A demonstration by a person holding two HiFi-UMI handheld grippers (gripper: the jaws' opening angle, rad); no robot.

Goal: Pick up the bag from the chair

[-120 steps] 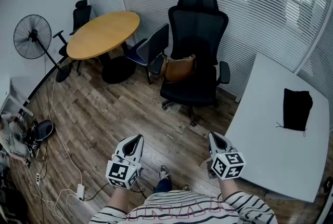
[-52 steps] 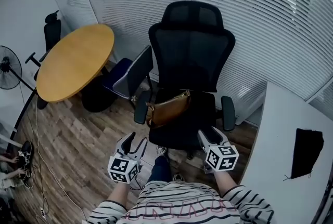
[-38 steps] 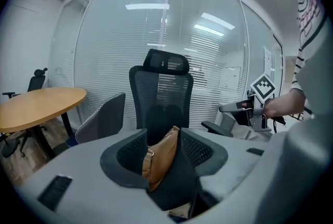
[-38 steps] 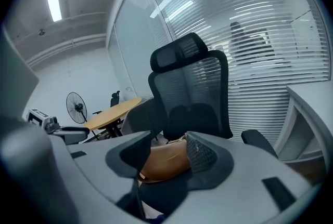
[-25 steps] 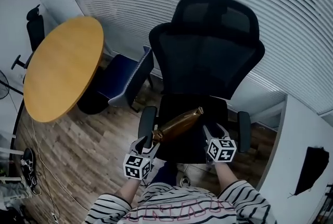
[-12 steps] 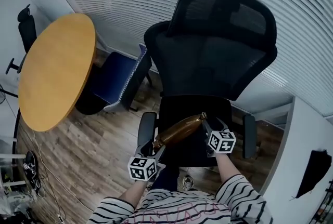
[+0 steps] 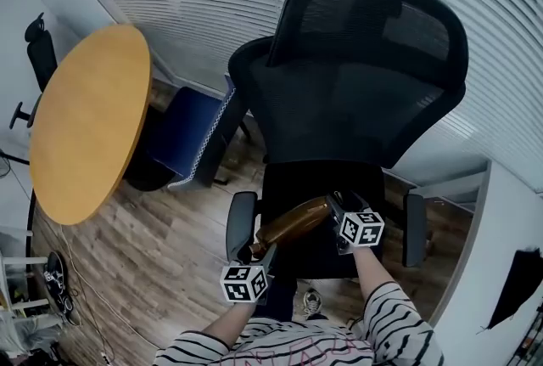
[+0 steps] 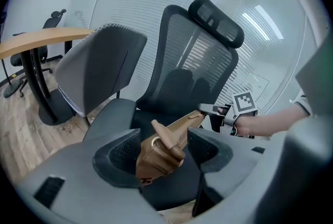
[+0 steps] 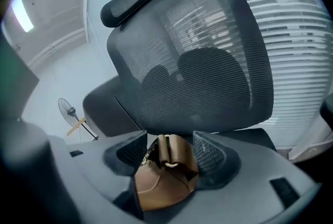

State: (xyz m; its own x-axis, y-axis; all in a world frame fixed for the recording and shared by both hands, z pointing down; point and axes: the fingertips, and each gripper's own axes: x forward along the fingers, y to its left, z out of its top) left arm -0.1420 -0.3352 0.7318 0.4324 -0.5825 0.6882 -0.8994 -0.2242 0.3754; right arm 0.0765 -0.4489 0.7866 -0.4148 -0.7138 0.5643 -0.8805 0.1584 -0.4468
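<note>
A brown leather bag (image 7: 293, 222) lies slantwise on the seat of the black mesh office chair (image 7: 356, 84). My left gripper (image 7: 265, 250) is at the bag's near-left end, my right gripper (image 7: 333, 205) at its far-right end. In the left gripper view the bag's strap end (image 8: 158, 153) sits between the jaws of the left gripper (image 8: 164, 147), which have just been opening, with a gap beside the right pad (image 8: 205, 147). In the right gripper view the ring end (image 9: 169, 163) lies between the jaws of the right gripper (image 9: 169, 151), also just opened wider.
The chair's armrests (image 7: 240, 224) (image 7: 414, 228) flank the seat. A round wooden table (image 7: 81, 118) and a blue chair (image 7: 191, 135) stand to the left, a white table (image 7: 488, 271) with a black cloth (image 7: 519, 284) to the right. Window blinds run behind.
The view has closed in on the chair. Both grippers have sunk toward the seat and now straddle the two ends of the bag, which has not moved.
</note>
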